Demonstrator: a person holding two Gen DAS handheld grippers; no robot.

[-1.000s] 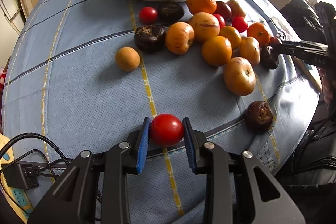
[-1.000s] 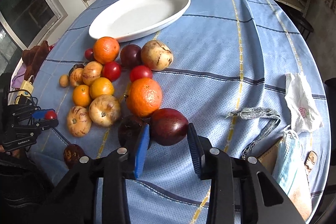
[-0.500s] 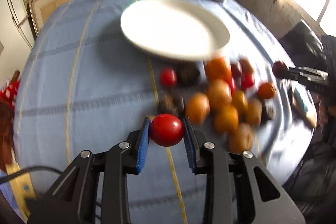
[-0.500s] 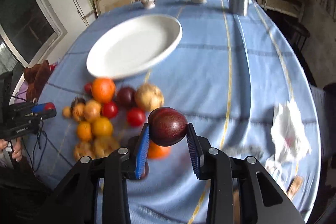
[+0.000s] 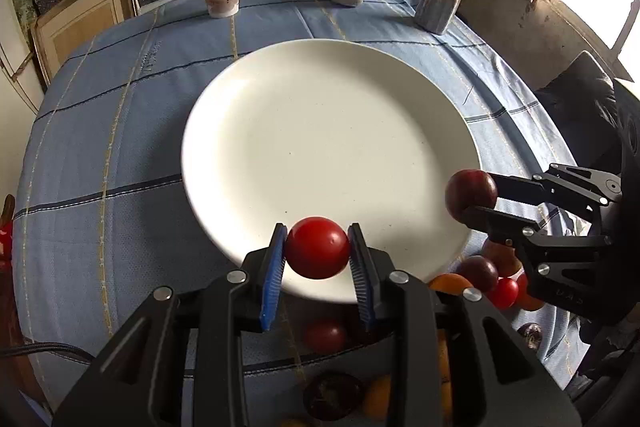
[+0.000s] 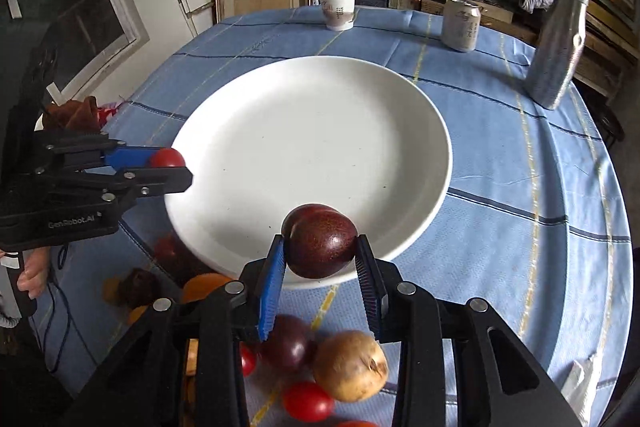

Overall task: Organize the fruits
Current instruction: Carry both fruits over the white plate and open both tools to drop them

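**Ana:** Tomato [image 5: 318,247] first: where is it?

**Ben:** Pinched between the blue pads of the left gripper [image 5: 318,251], which press on both its sides. It hangs over the near rim of the white plate [image 5: 320,131], clear of the plate's surface. From the right wrist view the same tomato [image 6: 167,158] shows at the plate's left edge.

**Ana:** And the right gripper [image 6: 322,255]?

**Ben:** Its pads squeeze a dark red plum [image 6: 321,245], also over the near rim of the plate [image 6: 312,131]. In the left wrist view that plum [image 5: 471,191] sits at the plate's right edge.

**Ana:** Is anything on the plate?

**Ben:** Only a few dark specks.

**Ana:** The rest of the fruit?

**Ben:** On the blue checked tablecloth [image 6: 520,211], just in front of the plate and partly under the grippers: a tan round fruit [image 6: 350,367], a dark purple one [image 6: 288,345], a small red tomato [image 6: 307,401], an orange [image 6: 204,285].

**Ana:** Farther back?

**Ben:** A paper cup [image 6: 337,7], a can [image 6: 461,29] and a silvery packet [image 6: 558,47], all upright near the far edge, well apart from the plate.
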